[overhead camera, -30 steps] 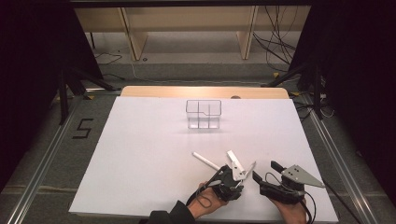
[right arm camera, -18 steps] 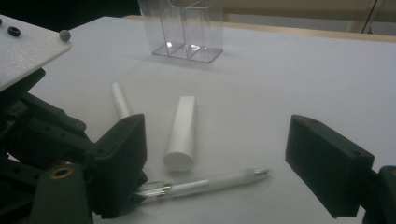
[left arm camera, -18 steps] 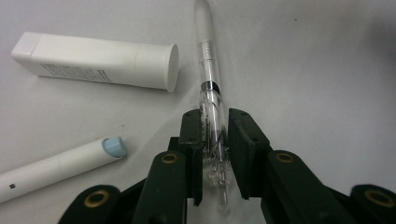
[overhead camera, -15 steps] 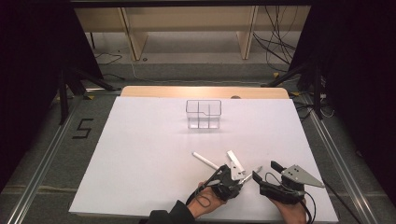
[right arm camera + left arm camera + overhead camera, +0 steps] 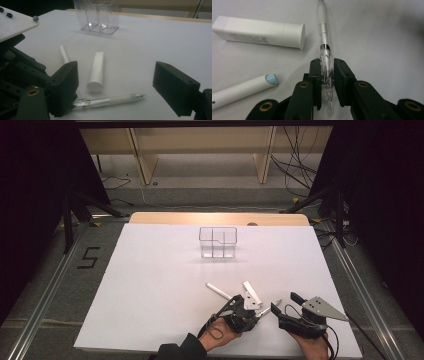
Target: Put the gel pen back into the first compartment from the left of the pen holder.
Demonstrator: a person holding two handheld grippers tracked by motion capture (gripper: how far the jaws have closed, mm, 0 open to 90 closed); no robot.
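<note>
A clear pen (image 5: 323,37) lies on the white table (image 5: 150,285), and my left gripper (image 5: 327,63) is shut on its back end. Its jaws have just been closing with the pen between them. In the high view the left gripper (image 5: 258,310) sits near the front edge, with the pen (image 5: 270,307) pointing right out of it. My right gripper (image 5: 285,303) stands open just to the right. In the right gripper view its jaws (image 5: 115,75) stand wide apart on either side of the pen (image 5: 112,101), touching nothing.
A white tube (image 5: 251,292) and a white marker (image 5: 218,291) lie just beyond the grippers. A clear divided organizer (image 5: 218,242) stands at mid-table toward the back. The table's front edge is close under both hands.
The left gripper's jaws have narrowed slightly onto the pen. Both hands and the other things stay where they were.
</note>
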